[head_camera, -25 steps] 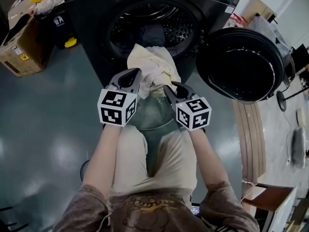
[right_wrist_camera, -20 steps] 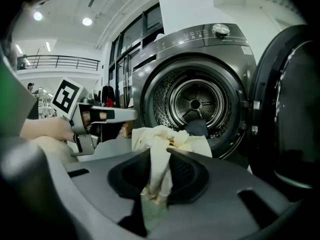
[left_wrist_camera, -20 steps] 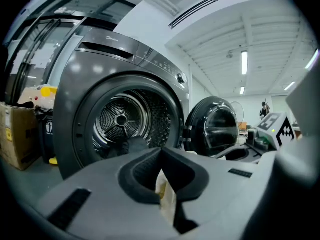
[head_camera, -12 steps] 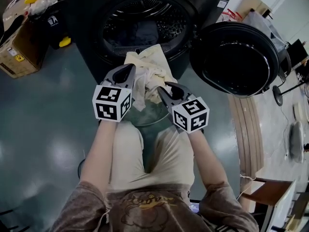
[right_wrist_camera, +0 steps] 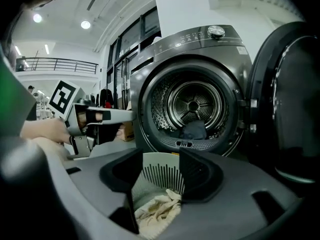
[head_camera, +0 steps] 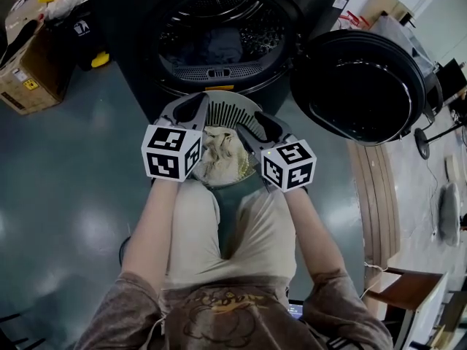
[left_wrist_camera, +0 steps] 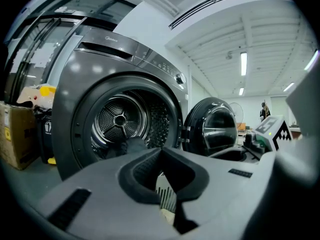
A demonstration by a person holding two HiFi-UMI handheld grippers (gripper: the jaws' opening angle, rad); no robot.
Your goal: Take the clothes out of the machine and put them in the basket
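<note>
A cream cloth (head_camera: pixel 221 154) lies crumpled in the pale slotted basket (head_camera: pixel 232 102), which stands in front of the dark washing machine (head_camera: pixel 146 79). One dark garment (head_camera: pixel 222 46) rests inside the open drum. My left gripper (head_camera: pixel 195 102) hovers over the basket's left rim, its tips meeting with nothing in them. Above the right rim, my right gripper (head_camera: pixel 257 119) is open; its jaws have just been opening and nothing is between them. The right gripper view shows the cloth (right_wrist_camera: pixel 155 211) below the spread jaws, in the basket (right_wrist_camera: pixel 165 180). In the left gripper view the left gripper (left_wrist_camera: pixel 161 151) points at the drum.
The machine's round door (head_camera: pixel 357 86) hangs wide open to the right. A cardboard box (head_camera: pixel 25 79) and a yellow item (head_camera: pixel 98 59) sit left of the machine. A wooden board (head_camera: pixel 376 195) lies on the floor at right. The person's legs are just behind the basket.
The cream cloth, held up between the grippers in front of the drum before, now lies in the basket. The right jaws have spread apart. Both hands have hardly moved.
</note>
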